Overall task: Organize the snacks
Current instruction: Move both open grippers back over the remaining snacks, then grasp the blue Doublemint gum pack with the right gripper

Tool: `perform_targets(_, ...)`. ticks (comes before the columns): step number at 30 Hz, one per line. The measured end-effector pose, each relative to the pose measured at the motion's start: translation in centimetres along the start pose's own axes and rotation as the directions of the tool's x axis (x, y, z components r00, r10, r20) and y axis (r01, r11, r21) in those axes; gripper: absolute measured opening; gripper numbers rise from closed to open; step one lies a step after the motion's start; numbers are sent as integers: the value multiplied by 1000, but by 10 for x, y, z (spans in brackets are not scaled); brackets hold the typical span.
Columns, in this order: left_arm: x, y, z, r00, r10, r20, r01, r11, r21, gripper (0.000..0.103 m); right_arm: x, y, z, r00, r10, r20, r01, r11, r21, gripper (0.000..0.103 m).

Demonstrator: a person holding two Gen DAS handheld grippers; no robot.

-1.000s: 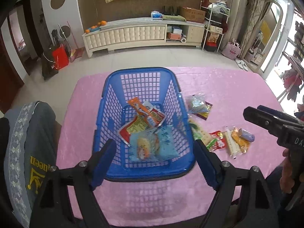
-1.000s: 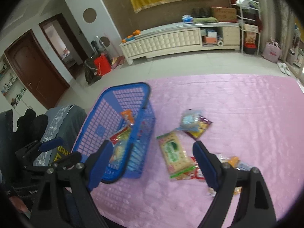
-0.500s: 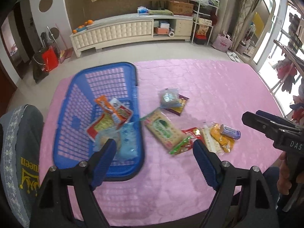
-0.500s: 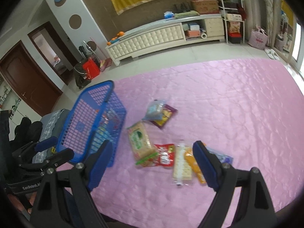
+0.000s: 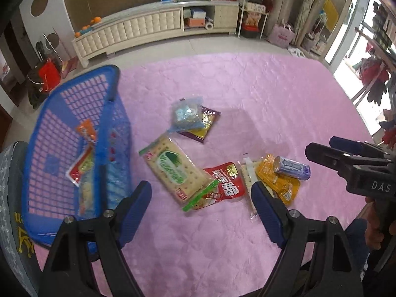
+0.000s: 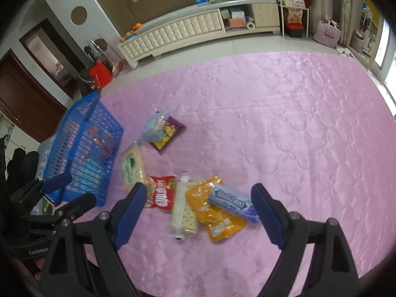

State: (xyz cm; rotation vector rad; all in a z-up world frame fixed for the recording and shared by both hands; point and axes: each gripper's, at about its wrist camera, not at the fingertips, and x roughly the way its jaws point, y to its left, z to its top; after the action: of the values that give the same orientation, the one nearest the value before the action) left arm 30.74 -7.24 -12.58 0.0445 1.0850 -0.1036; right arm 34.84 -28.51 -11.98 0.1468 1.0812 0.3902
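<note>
A blue plastic basket (image 5: pixel 74 133) (image 6: pixel 84 146) with several snack packs inside sits at the left of the pink tablecloth. Loose snacks lie beside it: a green cracker pack (image 5: pixel 173 168) (image 6: pixel 132 165), a red pouch (image 5: pixel 226 185) (image 6: pixel 160 193), a white cracker sleeve (image 6: pixel 183 210), an orange pack (image 5: pixel 279 180) (image 6: pixel 215 215), a purple gum pack (image 5: pixel 292 168) (image 6: pixel 232 201), and a clear bag on a purple packet (image 5: pixel 193 118) (image 6: pixel 163 131). My left gripper (image 5: pixel 201 205) hangs open above the cracker pack and red pouch. My right gripper (image 6: pixel 196 206) hangs open above the orange and gum packs.
The pink cloth (image 6: pixel 284 136) stretches wide to the right and far side. A grey chair back (image 5: pixel 12 222) stands at the near left by the basket. A white low cabinet (image 5: pixel 153 29) and shelves line the far wall beyond the floor.
Both grippers have swung right and lower, from over the basket to over the loose snacks. The basket has slid to the left edge of both views. Both grippers stay open.
</note>
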Motion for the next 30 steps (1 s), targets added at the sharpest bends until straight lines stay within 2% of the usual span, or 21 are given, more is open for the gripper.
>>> perform_targets(9, 42, -21, -6, 996, -34, -85, 37, 999, 27, 81, 39, -21, -10, 993, -28, -115, 23, 999, -40, 89)
perform_targets(14, 57, -32, -12, 993, -48, -111, 52, 998, 37, 81, 49, -30, -16, 989, -31, -145, 22, 998, -65, 88)
perform_targets(20, 70, -44, -16, 989, -58, -137, 64, 997, 39, 81, 61, -32, -16, 982, -52, -181, 24, 988, -153, 77)
perform_targets(22, 72, -48, -17, 988, -60, -141, 66, 997, 42, 81, 67, -31, -15, 977, -71, -201, 34, 983, -182, 68)
perform_targets(26, 77, -51, -18, 987, -60, -150, 68, 997, 46, 81, 77, -34, -20, 970, -92, -227, 40, 974, -225, 60)
perform_targets(28, 79, -52, -18, 987, -56, -153, 64, 997, 49, 81, 79, -35, -21, 970, -95, -226, 43, 973, -226, 47)
perform_targets(30, 80, -54, -18, 986, -55, -155, 64, 996, 54, 81, 80, -38, -22, 970, -95, -224, 42, 972, -229, 41)
